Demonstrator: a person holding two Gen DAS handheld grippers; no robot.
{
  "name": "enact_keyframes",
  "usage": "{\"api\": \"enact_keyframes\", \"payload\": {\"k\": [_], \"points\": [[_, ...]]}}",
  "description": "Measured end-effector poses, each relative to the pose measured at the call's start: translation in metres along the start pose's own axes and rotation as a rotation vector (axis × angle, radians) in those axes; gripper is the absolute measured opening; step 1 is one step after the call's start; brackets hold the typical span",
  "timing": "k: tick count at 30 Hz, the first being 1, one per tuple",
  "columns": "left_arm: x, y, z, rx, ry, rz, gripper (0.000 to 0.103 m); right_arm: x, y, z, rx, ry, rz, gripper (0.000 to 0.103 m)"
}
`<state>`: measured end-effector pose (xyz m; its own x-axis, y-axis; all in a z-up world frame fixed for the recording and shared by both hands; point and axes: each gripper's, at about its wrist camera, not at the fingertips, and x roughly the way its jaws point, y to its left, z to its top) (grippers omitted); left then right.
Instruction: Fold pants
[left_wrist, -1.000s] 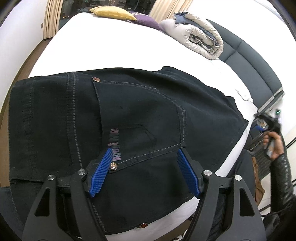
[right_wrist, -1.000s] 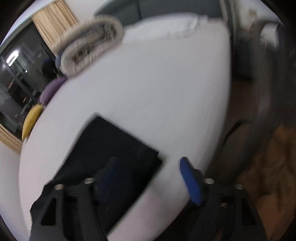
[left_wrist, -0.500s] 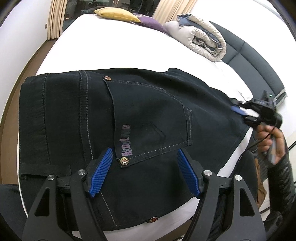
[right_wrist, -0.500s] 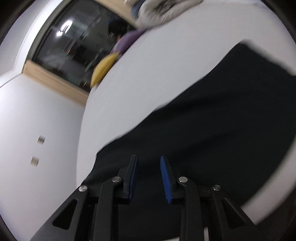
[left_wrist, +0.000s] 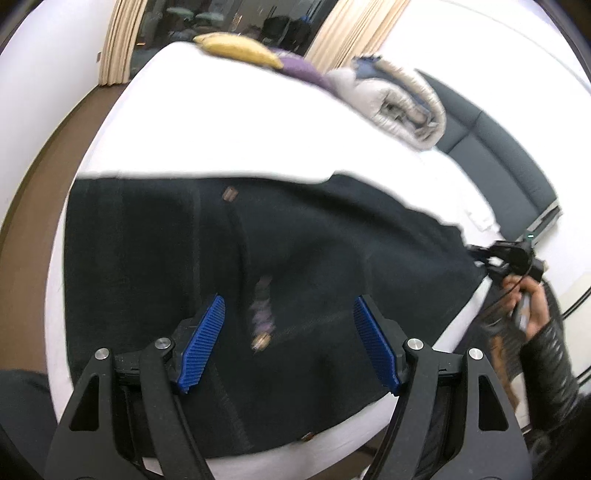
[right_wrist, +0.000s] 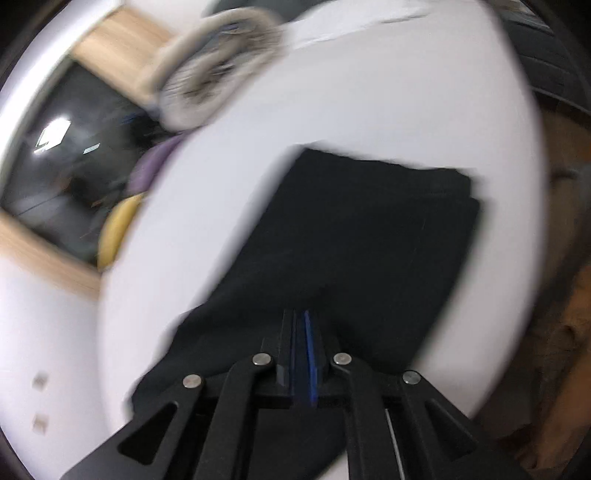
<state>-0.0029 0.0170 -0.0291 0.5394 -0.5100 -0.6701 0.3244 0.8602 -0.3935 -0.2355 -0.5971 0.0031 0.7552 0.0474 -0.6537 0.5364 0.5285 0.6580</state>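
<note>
Dark denim pants (left_wrist: 295, 240) lie flat on the white bed (left_wrist: 221, 122), back pocket and rivets facing up. My left gripper (left_wrist: 288, 343) hovers open over the pocket area, its blue pads (left_wrist: 203, 339) wide apart with no cloth pinched between them. My right gripper (left_wrist: 480, 254), held by a hand (left_wrist: 528, 306) in a dark sleeve, meets the right-hand edge of the pants. In the right wrist view its jaws (right_wrist: 301, 321) are closing, almost together, on the near edge of the pants (right_wrist: 369, 229), where cloth bunches at the tips.
A rolled grey duvet (left_wrist: 402, 107) lies at the far side of the bed, with a yellow pillow (left_wrist: 236, 50) and a purple pillow (left_wrist: 299, 68) beside it. A dark headboard (left_wrist: 495, 147) runs along the right. Brown floor borders the bed's left edge.
The right gripper went from wide open to nearly shut while swinging onto the pants' edge. The left gripper drew back and up a little, still open.
</note>
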Motion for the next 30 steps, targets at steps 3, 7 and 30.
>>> {"api": "enact_keyframes", "payload": {"k": [3, 7, 30], "points": [[0.008, -0.006, 0.019, 0.046, -0.006, 0.025, 0.072, 0.036, 0.074, -0.053, -0.114, 0.242, 0.258, 0.009], [0.034, 0.017, 0.033, 0.047, 0.061, 0.13, 0.071, 0.098, 0.168, -0.134, -0.276, 0.544, 0.444, 0.009], [0.037, 0.021, 0.027, 0.069, 0.036, 0.16, 0.061, 0.138, 0.169, -0.138, -0.186, 0.536, 0.487, 0.019]]}}
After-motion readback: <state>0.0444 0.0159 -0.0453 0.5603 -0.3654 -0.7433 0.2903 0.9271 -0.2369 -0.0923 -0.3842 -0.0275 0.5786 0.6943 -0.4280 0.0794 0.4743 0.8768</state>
